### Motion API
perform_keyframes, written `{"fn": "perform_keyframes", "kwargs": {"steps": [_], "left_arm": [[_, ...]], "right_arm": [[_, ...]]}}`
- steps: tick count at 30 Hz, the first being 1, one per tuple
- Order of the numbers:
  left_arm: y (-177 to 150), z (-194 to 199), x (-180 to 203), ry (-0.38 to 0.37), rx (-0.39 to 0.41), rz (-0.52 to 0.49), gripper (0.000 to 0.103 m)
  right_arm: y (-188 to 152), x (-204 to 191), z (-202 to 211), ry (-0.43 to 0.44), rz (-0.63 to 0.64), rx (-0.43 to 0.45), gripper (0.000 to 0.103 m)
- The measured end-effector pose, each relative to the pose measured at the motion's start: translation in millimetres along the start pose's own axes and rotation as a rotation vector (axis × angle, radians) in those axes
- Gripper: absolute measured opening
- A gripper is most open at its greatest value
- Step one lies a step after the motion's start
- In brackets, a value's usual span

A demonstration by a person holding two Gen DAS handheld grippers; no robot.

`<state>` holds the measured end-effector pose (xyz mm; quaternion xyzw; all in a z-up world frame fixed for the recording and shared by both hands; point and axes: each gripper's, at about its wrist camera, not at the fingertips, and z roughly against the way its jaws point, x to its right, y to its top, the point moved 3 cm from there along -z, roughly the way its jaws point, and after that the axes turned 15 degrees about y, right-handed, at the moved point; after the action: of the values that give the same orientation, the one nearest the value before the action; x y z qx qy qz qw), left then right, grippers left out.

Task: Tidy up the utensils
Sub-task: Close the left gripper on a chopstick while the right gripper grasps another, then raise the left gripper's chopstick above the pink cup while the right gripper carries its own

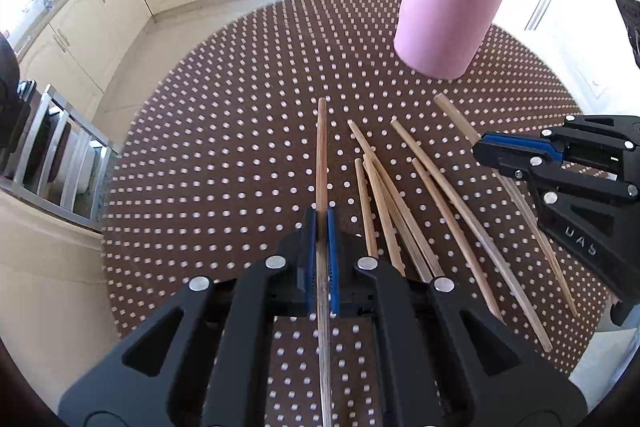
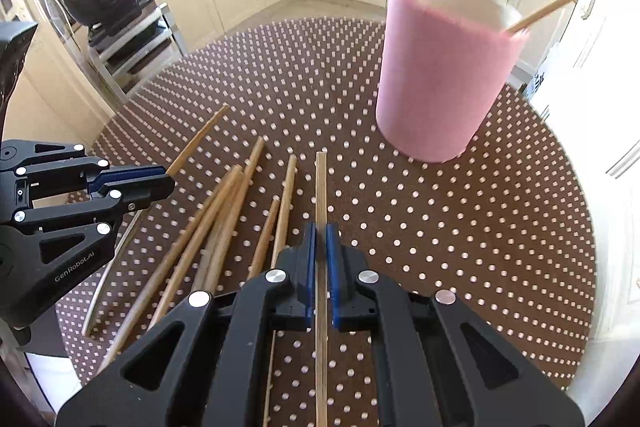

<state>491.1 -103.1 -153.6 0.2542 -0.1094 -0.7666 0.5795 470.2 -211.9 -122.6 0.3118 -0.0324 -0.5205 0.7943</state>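
Nearest, left gripper [image 1: 322,223] is pinching 1 chopstick [image 1: 321,147] lengthwise; right gripper [image 2: 320,239] is clamping another chopstick [image 2: 321,183], presumably bound for the far-right pink cup [image 2: 444,79] already holding 2. Loose chopsticks [image 1: 400,195] are lying between on the dotted table [image 1: 240,107].

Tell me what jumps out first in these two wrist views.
The pink cup stands upright at the far side of the dotted brown tablecloth, with two chopsticks already leaning out of it. Nearer, each gripper is shut on one chopstick: the left gripper and the right gripper each clamp a stick running straight ahead. Between them lies a loose fan of chopsticks on the cloth.
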Motion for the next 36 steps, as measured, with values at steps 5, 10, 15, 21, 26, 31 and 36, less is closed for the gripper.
{"fn": "perform_keyframes", "kwargs": {"steps": [5, 10, 15, 21, 26, 31, 36], "left_arm": [[-3.3, 38.4, -12.7, 0.000, 0.060, 0.024, 0.006], [-6.4, 83.7, -27.3, -0.007, 0.131, 0.056, 0.006], [-15.1, 123.1, -29.1, -0.005, 0.196, 0.067, 0.006], [-21.2, 161.3, -31.4, -0.024, 0.264, 0.077, 0.006], [-21.5, 181.6, -30.2, -0.034, 0.314, 0.078, 0.006], [-15.4, 189.4, -26.6, -0.045, 0.356, 0.081, 0.005], [-4.7, 193.8, -21.0, -0.066, 0.391, 0.093, 0.005]], "right_arm": [[2.4, -12.3, 42.8, 0.014, 0.013, 0.089, 0.005], [1.0, -31.0, 81.7, 0.009, 0.048, 0.155, 0.005], [-2.1, -47.4, 116.6, -0.007, 0.080, 0.220, 0.005], [-4.3, -59.8, 143.1, -0.021, 0.112, 0.298, 0.005], [-6.4, -64.2, 159.0, -0.045, 0.134, 0.344, 0.004], [-7.5, -59.1, 168.7, -0.066, 0.136, 0.404, 0.004], [-3.6, -53.4, 175.1, -0.070, 0.130, 0.438, 0.004]]}}
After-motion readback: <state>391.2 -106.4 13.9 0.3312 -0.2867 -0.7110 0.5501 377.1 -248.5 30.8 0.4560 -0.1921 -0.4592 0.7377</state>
